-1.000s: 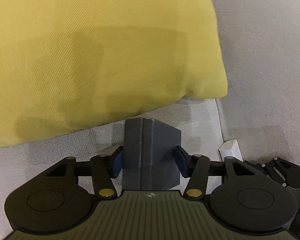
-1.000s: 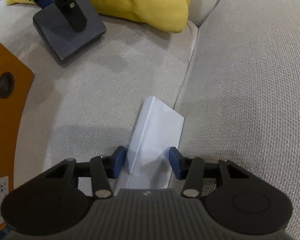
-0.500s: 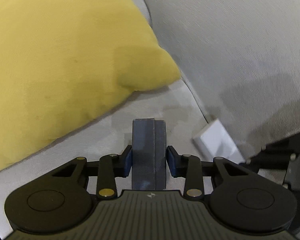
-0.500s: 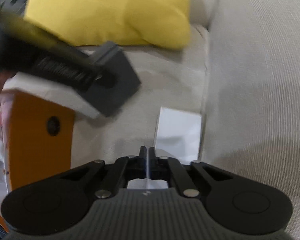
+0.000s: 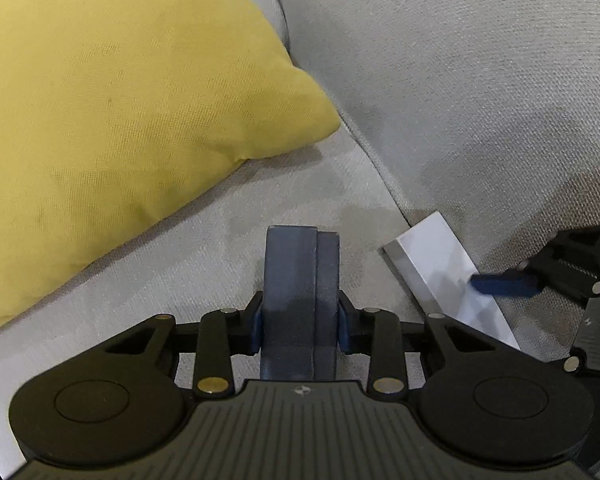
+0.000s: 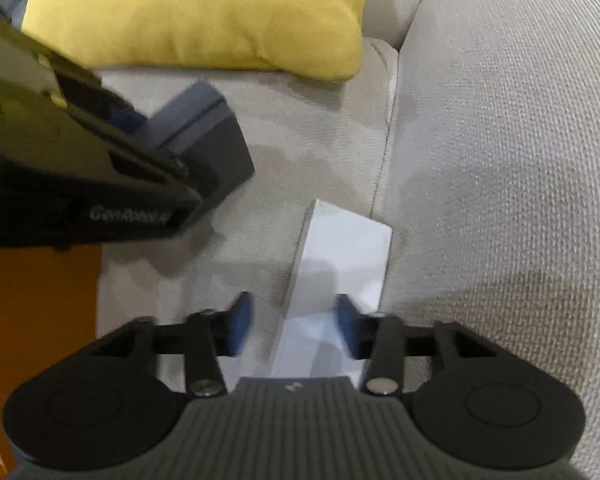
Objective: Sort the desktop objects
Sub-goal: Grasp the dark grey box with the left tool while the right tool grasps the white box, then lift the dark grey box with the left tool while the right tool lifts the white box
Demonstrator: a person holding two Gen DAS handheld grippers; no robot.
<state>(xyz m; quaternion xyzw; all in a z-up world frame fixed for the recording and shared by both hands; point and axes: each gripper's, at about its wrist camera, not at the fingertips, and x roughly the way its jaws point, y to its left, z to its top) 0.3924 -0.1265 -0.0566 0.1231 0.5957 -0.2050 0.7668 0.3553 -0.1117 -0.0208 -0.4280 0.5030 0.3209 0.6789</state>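
Observation:
My left gripper (image 5: 300, 326) is shut on a dark grey box (image 5: 300, 300), held on edge above the sofa seat. The same box (image 6: 208, 140) and left gripper (image 6: 100, 176) show at the left of the right wrist view. A flat white box (image 6: 340, 276) lies on the seat by the seam with the sofa back; it also shows in the left wrist view (image 5: 444, 272). My right gripper (image 6: 292, 326) is open over the white box, its right finger above the box and its left finger over bare seat. One right fingertip (image 5: 504, 284) shows in the left wrist view.
A yellow cushion (image 5: 120, 100) lies at the back left of the grey sofa seat (image 5: 300, 200); it also shows in the right wrist view (image 6: 204, 12). An orange object (image 6: 36, 320) stands at the left edge. The sofa back (image 6: 500, 160) rises on the right.
My left gripper closed on the dark grey box, lifted it and swung right. My right gripper was open around the white box, shut half a second ago, and now stands open again.

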